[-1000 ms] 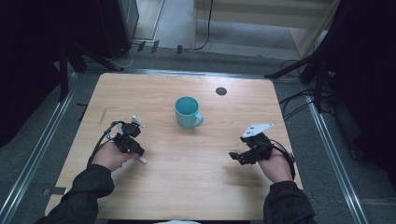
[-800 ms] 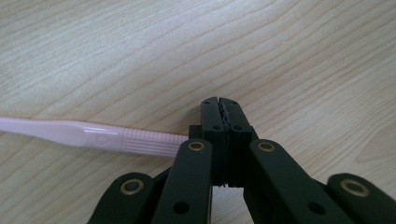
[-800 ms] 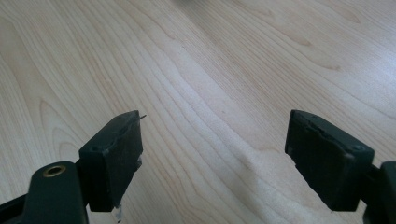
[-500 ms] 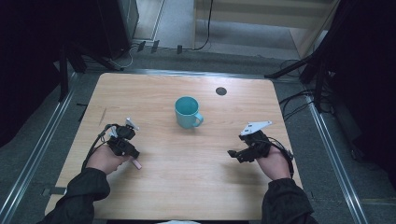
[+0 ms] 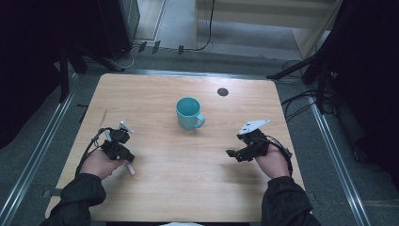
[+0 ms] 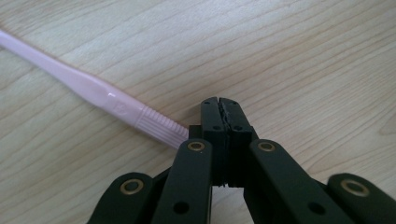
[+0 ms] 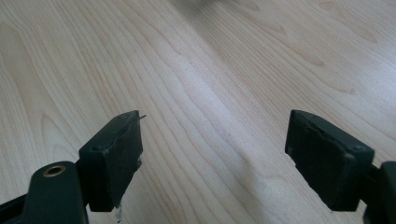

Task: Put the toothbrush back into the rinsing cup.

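The left gripper (image 5: pixel 123 149), jaws clamped on a pink toothbrush (image 6: pixel 93 91), has drawn back from the teal mug (image 5: pixel 189 113); the right gripper (image 7: pixel 215 161) waits, jaws apart; insertion looks undone.

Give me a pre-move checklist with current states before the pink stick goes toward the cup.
1. Left gripper shut on the pink stick: ok. The jaws are pressed together and the stick's ribbed end runs in at their side, though the contact itself is hidden.
2. Right gripper free: ok. Its jaws stand wide apart over bare wood.
3. Cup upright with its mouth open to the top: ok.
4. Cup contents: cannot tell; the inside just looks teal.
5. Path from the left gripper to the cup: ok; bare table lies between them.
6. Which end of the stick is free: cannot tell; its far tip runs out of the left gripper view.
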### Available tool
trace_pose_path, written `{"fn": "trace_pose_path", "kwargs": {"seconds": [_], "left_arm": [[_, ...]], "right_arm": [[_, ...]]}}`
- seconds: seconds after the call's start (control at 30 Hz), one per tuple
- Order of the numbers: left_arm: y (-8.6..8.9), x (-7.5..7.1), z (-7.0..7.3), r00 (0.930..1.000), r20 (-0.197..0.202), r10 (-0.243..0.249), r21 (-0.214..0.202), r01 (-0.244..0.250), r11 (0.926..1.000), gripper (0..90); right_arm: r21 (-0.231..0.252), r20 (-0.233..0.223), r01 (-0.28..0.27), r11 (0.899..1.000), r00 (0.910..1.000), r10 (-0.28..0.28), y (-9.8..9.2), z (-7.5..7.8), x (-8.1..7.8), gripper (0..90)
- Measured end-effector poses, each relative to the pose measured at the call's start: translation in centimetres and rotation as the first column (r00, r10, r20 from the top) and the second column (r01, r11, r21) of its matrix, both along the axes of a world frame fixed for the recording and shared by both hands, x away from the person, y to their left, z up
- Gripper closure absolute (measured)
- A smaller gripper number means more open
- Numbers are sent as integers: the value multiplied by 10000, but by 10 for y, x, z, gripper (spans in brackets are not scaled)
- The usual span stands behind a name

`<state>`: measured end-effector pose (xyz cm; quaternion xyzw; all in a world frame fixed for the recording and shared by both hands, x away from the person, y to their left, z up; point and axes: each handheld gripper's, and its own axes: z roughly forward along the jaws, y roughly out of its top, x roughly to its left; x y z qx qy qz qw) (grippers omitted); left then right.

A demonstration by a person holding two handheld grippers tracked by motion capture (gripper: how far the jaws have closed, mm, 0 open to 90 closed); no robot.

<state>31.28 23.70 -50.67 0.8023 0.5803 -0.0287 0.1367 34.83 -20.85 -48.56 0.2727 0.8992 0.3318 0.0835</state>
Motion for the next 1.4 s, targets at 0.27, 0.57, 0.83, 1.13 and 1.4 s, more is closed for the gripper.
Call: {"fn": "trace_pose_path", "kwargs": {"seconds": [0.27, 0.57, 0.83, 1.13, 1.4], "left_arm": [[8, -6, -1, 9999, -19, 164, 72, -163, 9998, 895], [20, -12, -1, 9985, -85, 536, 15, -536, 9986, 895], [31, -17, 0, 9960, -116, 889, -30, -889, 9960, 895], [34, -17, 1, 9948, -126, 1008, -26, -1009, 9949, 892], [41, -11, 13, 9936, 134, 1119, -440, -1112, 9928, 812]], "right_arm": [[28, 74, -127, 9999, 9999, 127, 5, 1, 4, 188], [18, 70, -356, 9994, 9993, 356, 13, 1, 8, 188], [45, 64, -451, 9990, 9990, 451, 18, 1, 13, 189], [8, 41, -499, 9988, 9987, 499, 19, 1, 14, 188], [-29, -19, -463, 9989, 9989, 463, 19, 1, 14, 189]]}}
